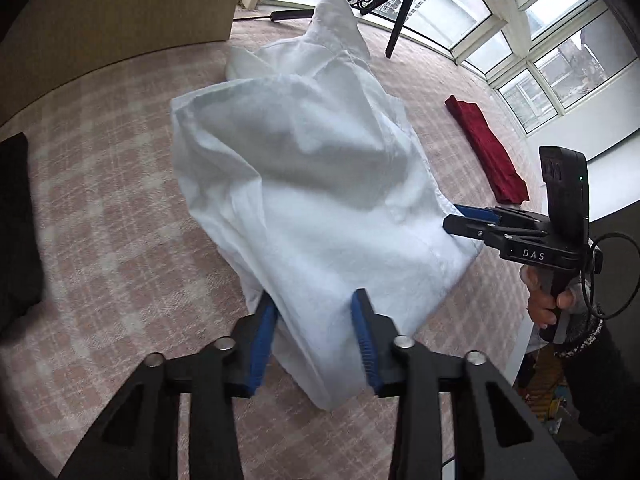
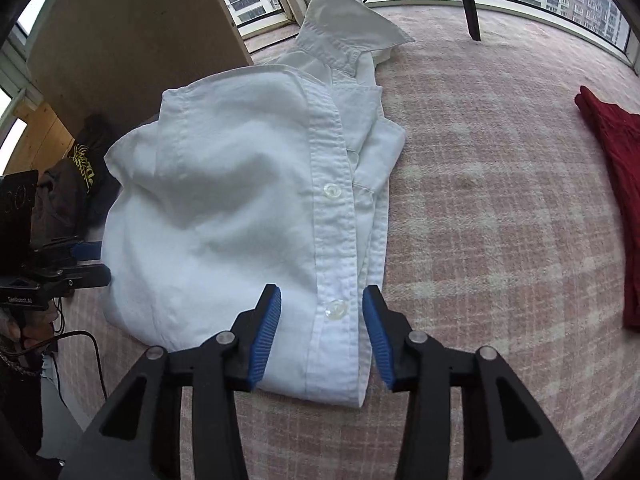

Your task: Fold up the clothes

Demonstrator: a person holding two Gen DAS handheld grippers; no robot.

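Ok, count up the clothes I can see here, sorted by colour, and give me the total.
White: 1, the white shirt lying between the left gripper and the right gripper.
Red: 1, the folded red garment off to the right.
Black: 2, the black garment with yellow print and a plain black one, though they could be the same piece.
Total: 4.

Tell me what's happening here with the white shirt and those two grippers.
A person is folding a white button-up cotton shirt on a pink plaid cloth surface, holding a gripper in each hand. The left gripper and right gripper are both open, straddling the near edge of the partly folded shirt. A folded dark red garment lies off to the right side.
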